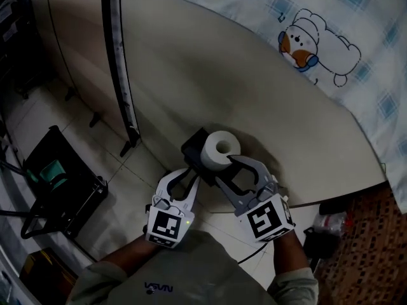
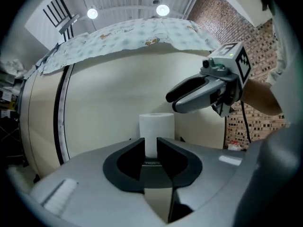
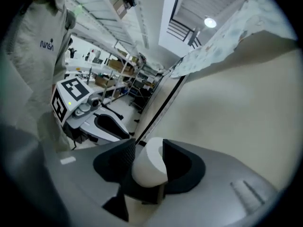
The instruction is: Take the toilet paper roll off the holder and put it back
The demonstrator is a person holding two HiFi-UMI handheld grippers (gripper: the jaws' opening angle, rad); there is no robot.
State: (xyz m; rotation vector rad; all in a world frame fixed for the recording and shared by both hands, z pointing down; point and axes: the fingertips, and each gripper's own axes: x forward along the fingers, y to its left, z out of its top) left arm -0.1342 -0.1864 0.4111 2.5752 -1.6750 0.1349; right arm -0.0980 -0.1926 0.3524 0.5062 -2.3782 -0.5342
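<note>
Seems to be the first half of the task, the taking-off, with the grasp made and no lift yet. Finds the toilet paper roll (image 1: pixel 220 147) seated on the black holder (image 1: pixel 193 150) against the beige panel (image 1: pixel 210 68), hollow core turned toward the head camera. Shows the right gripper (image 3: pixel 148 151) closed around that roll, dark pads (image 3: pixel 127 157) lying against opposite sides of the white paper, apparently pressing rather than merely flanking. Shows the left gripper (image 2: pixel 150 148) close by, near the holder's lower edge, jaws parted by only a narrow slit, grasping nothing, with the roll standing beyond the tips and not between them. Calls next, in all likelihood, for drawing the roll off along the line of the holder's spindle rather than sideways, for fear of jamming the core or dragging the soft paper out of shape. Asks for a firm but gentle squeeze, enough to prevent slipping without denting the roll. Cannot tell how far any spindle reaches into the core, hidden by the roll in every view. Leaves room for the left gripper either to steady the holder or to keep out of the way. Leaves the putting-back entirely undone.
</note>
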